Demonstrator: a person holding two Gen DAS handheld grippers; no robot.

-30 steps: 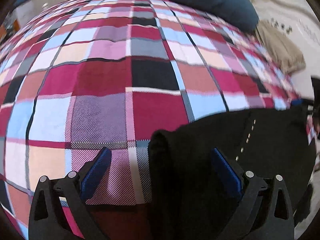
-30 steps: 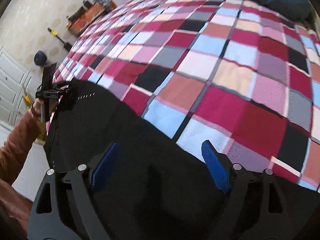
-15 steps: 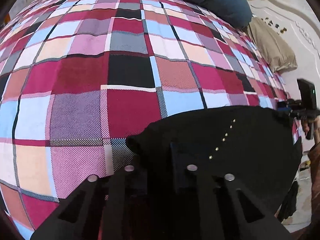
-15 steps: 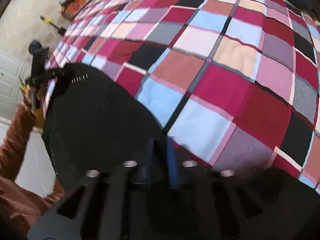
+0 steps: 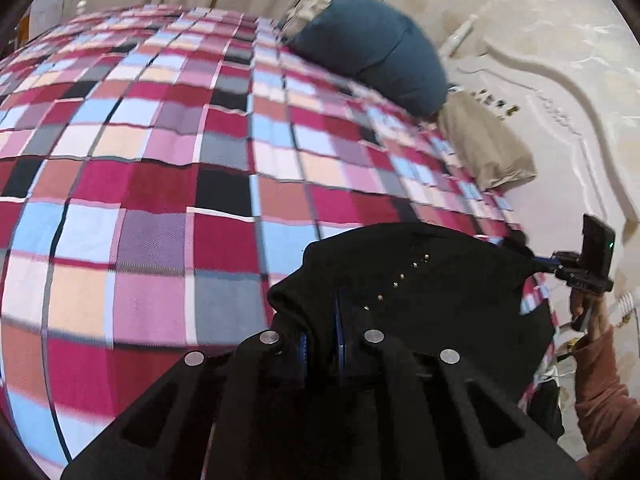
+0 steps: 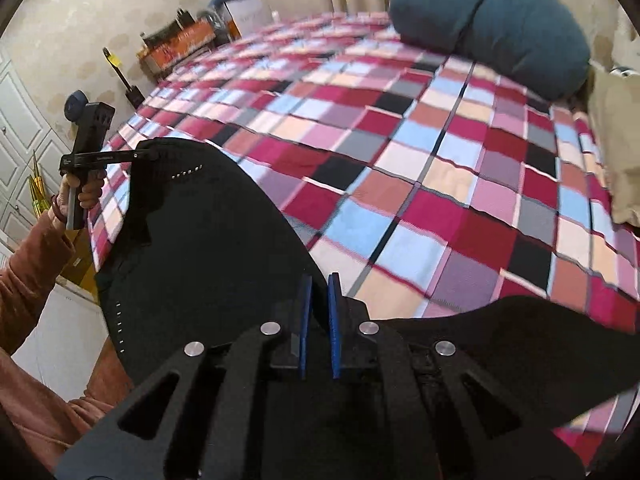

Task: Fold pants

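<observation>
1. Black pants (image 6: 208, 248), spread over the near edge of a checked bedspread (image 6: 440, 184), one edge raised between two grippers.
2. Row of small metal studs (image 5: 396, 280) along the lifted fabric.
3. Left gripper (image 5: 320, 320): blue pads closed tight on a bunched fold of the pants, cloth pinched between them.
4. Right gripper (image 6: 318, 320): pads nearly together, clamped on the pants' edge, fabric draped beneath.
5. Same left gripper (image 6: 148, 155) seen from the right wrist, gripping the far corner, held by a hand (image 6: 80, 192) in a rust-coloured sleeve (image 6: 28, 272).
6. Dark teal bolster (image 6: 492, 28) at the far end of the bed; tan pillow (image 5: 484, 148) beside it.
</observation>
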